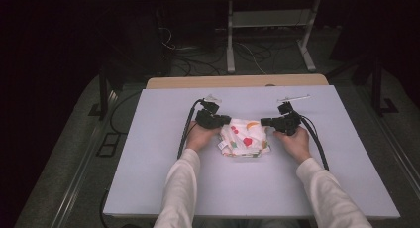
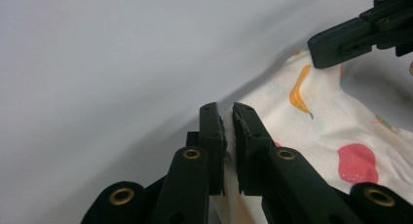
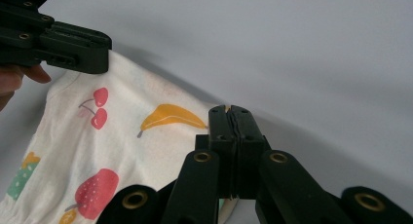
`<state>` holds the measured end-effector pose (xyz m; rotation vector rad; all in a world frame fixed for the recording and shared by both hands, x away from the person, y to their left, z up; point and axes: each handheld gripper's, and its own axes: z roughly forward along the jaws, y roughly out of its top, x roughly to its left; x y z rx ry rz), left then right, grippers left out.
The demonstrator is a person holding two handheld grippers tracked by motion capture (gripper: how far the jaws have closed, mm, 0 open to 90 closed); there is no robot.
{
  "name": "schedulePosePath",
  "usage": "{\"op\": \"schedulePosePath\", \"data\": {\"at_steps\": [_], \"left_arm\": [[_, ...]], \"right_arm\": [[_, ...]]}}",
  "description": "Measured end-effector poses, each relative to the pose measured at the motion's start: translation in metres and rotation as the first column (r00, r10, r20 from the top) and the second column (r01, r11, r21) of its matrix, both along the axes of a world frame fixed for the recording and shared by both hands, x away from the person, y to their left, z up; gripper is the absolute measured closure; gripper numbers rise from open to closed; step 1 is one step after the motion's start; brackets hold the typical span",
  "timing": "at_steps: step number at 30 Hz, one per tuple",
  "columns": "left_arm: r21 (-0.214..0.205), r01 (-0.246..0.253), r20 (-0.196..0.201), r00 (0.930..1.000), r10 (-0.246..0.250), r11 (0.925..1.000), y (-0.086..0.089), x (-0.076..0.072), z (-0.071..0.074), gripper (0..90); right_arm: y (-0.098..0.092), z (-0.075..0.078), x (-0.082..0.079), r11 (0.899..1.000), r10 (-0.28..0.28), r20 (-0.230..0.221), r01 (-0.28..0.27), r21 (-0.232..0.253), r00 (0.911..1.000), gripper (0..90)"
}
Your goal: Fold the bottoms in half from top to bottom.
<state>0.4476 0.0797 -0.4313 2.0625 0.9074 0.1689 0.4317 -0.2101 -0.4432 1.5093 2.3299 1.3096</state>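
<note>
The pale grey rectangular bench (image 1: 163,153) has loads of free room, so use it. In the middle sits the white fruit-print cotton cloth (image 1: 243,138), bunched and half folded. The left claw (image 2: 229,118) is pinched on its far-left edge, the right claw (image 3: 235,118) is clamped tight on the far-right edge. I'd say lift both together, keep the edge taut between them, and lay it down slowly so no wrinkles get trapped.
</note>
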Motion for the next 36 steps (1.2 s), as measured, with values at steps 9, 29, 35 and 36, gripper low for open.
{"op": "schedulePosePath", "data": {"at_steps": [9, 29, 35, 36], "left_arm": [[-0.012, -0.01, 0.036, 0.9993, 0.01, 0.9999, 0.001, 0.006, 0.002, 82.8], [-0.089, -0.032, 0.017, 0.9993, 0.033, 0.9955, 0.009, 0.011, -0.001, 53.5], [-0.112, -0.034, 0.003, 0.9994, 0.034, 0.9931, 0.012, 0.009, 0.004, 35.5], [-0.108, -0.043, 0.001, 0.9991, 0.044, 0.9932, 0.012, 0.009, 0.005, 32.9]], "right_arm": [[0.004, 0.002, 0.006, 1.0, -0.017, 0.016, 0.017, -0.001, 0.9997, 87.4], [0.011, 0.0, 0.012, 0.999, -0.015, 0.053, 0.013, 0.029, 0.9985, 67.5], [0.014, 0.004, 0.008, 1.0, 0.012, 0.077, -0.012, -0.003, 0.997, 50.2], [0.014, 0.005, 0.008, 1.0, 0.012, 0.074, -0.012, -0.009, 0.9972, 47.5]]}}
